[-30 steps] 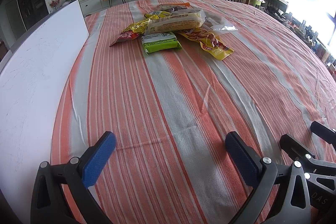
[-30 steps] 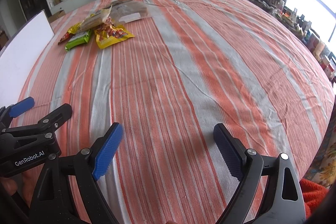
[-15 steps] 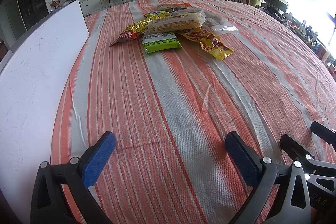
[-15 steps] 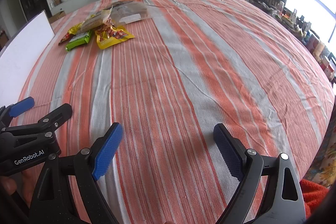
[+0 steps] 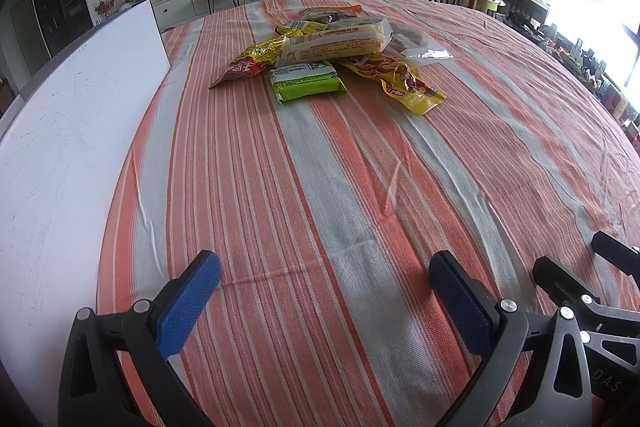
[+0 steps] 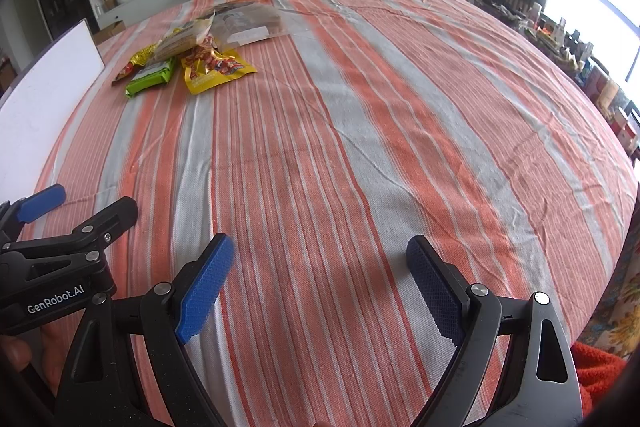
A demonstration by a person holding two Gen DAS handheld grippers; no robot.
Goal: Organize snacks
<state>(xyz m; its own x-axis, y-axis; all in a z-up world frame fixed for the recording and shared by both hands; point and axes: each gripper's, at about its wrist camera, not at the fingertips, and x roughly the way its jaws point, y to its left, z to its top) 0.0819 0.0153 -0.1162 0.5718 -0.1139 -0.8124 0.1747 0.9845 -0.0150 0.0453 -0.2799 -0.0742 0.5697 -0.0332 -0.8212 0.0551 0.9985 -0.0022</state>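
Note:
A pile of snack packets lies at the far side of the striped tablecloth (image 5: 320, 187): a green packet (image 5: 306, 81), a yellow packet with red print (image 5: 404, 83), a long beige packet (image 5: 336, 45), a red-and-gold packet (image 5: 248, 63) and a clear bag (image 5: 420, 49). The pile also shows in the right wrist view, with the green packet (image 6: 152, 77) and yellow packet (image 6: 214, 71). My left gripper (image 5: 324, 297) is open and empty, low over the cloth near the front. My right gripper (image 6: 320, 283) is open and empty beside it.
A white board (image 5: 68, 147) lies along the table's left side, also in the right wrist view (image 6: 44, 95). The table's right edge (image 6: 624, 211) drops off to a chair with red fabric. Living-room furniture stands beyond the table.

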